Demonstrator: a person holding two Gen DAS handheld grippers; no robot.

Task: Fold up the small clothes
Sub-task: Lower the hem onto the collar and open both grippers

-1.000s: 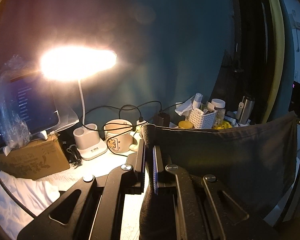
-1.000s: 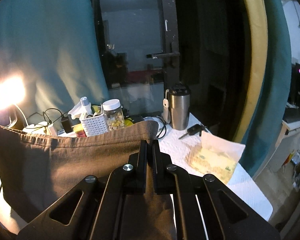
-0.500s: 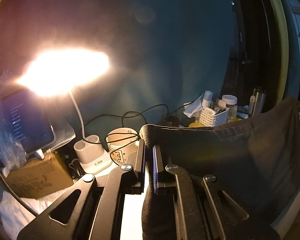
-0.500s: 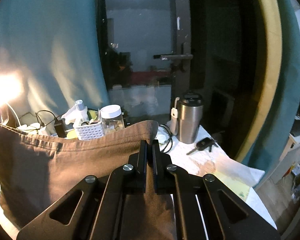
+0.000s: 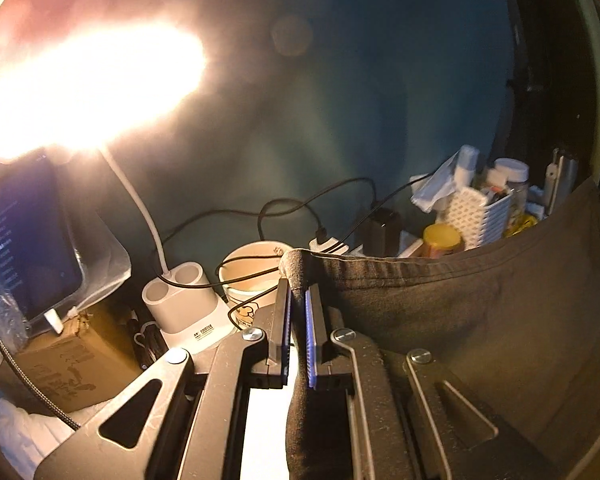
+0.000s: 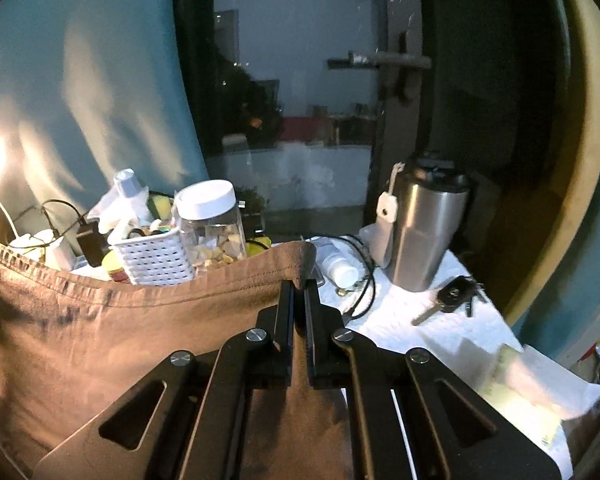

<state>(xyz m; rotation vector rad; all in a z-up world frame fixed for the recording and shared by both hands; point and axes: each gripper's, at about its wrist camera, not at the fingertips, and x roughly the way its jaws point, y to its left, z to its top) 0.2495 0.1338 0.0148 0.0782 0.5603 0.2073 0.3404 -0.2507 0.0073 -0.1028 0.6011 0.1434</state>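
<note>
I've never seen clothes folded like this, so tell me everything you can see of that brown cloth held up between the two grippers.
The brown cloth looks like soft woven cotton, greyer in the left view. A stitched hem runs along its top edge, which sags a little between two pinched corners. The left gripper is shut on one corner, the right gripper on the other, so it hangs as a spread sheet in front of the desk clutter. Its lower edge is out of view.

Home room at night: cluttered worktop (image 6: 400, 320), glowing white desk lamp (image 5: 80, 80), steel travel tumbler (image 6: 424, 232), teal curtain (image 6: 80, 80).
</note>
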